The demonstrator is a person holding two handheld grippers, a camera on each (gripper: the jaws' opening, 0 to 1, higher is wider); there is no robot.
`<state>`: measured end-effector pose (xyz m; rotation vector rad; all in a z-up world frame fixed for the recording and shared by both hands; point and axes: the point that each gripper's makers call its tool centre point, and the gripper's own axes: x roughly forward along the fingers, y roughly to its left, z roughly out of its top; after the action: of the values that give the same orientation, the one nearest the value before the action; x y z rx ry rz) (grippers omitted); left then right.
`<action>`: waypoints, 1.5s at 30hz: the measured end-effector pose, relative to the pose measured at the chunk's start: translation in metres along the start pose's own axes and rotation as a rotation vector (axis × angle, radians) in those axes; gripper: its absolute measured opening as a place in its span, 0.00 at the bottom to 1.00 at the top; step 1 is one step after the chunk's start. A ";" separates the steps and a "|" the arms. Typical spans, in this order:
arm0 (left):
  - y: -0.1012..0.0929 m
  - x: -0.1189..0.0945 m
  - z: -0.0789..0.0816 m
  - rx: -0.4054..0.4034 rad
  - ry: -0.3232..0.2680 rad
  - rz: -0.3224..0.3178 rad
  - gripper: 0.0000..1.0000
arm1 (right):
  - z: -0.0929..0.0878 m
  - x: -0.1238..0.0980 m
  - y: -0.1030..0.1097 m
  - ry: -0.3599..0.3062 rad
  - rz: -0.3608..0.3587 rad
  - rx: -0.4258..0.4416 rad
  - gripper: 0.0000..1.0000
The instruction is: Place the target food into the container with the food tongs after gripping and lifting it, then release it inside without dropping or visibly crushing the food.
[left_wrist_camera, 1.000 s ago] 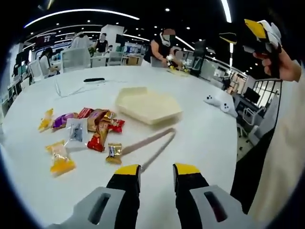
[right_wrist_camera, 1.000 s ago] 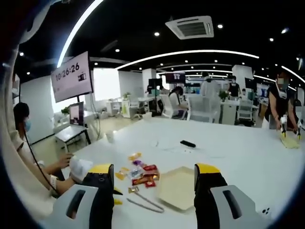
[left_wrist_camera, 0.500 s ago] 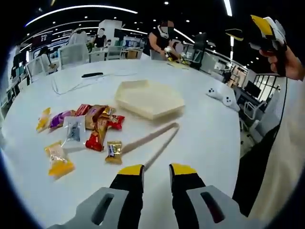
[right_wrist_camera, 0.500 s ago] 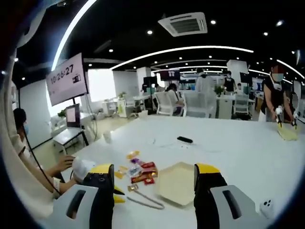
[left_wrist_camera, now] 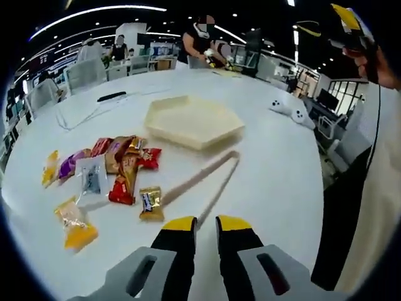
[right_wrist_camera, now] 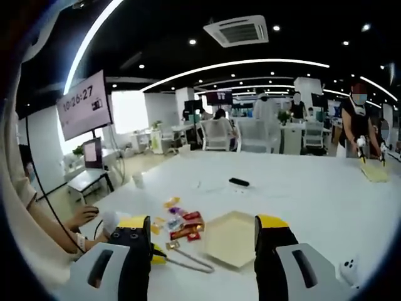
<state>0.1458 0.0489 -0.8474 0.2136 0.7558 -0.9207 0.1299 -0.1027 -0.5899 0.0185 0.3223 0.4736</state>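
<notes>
Beige food tongs (left_wrist_camera: 207, 177) lie on the white table, joined end near the hexagonal cream tray (left_wrist_camera: 194, 122). Left of them is a pile of wrapped snacks (left_wrist_camera: 119, 164), with a gold candy (left_wrist_camera: 150, 202) nearest the tongs. My left gripper (left_wrist_camera: 205, 224) hovers just short of the tongs' free ends, jaws almost together with nothing between them. The right gripper (left_wrist_camera: 326, 28) is held high at the upper right. From the right gripper view, my right gripper (right_wrist_camera: 203, 229) is open well above the table, looking down on the tray (right_wrist_camera: 232, 238), snacks (right_wrist_camera: 178, 226) and tongs (right_wrist_camera: 188, 262).
A white game controller (left_wrist_camera: 287, 111) lies right of the tray, and a black remote (left_wrist_camera: 111, 96) and a thin cable lie farther back. A yellow packet (left_wrist_camera: 74, 226) sits apart at the near left. People stand and sit at the room's far side.
My left gripper's jaws have drawn closer together, and that camera has moved in toward the tongs. The right gripper stays open and high.
</notes>
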 end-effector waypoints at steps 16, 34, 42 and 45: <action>0.003 0.011 0.000 0.112 0.072 -0.028 0.07 | -0.006 -0.007 0.005 0.008 -0.004 0.011 0.66; 0.001 0.015 -0.008 0.293 0.192 -0.057 0.10 | -0.015 -0.014 -0.004 0.017 -0.036 0.039 0.66; 0.004 0.016 -0.007 0.291 0.190 -0.057 0.07 | -0.007 -0.008 -0.008 0.008 -0.033 0.046 0.66; 0.005 0.018 -0.005 0.286 0.199 -0.056 0.04 | -0.006 -0.006 -0.007 0.012 -0.022 0.037 0.66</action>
<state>0.1540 0.0432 -0.8638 0.5441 0.8141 -1.0706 0.1264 -0.1118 -0.5941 0.0478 0.3430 0.4457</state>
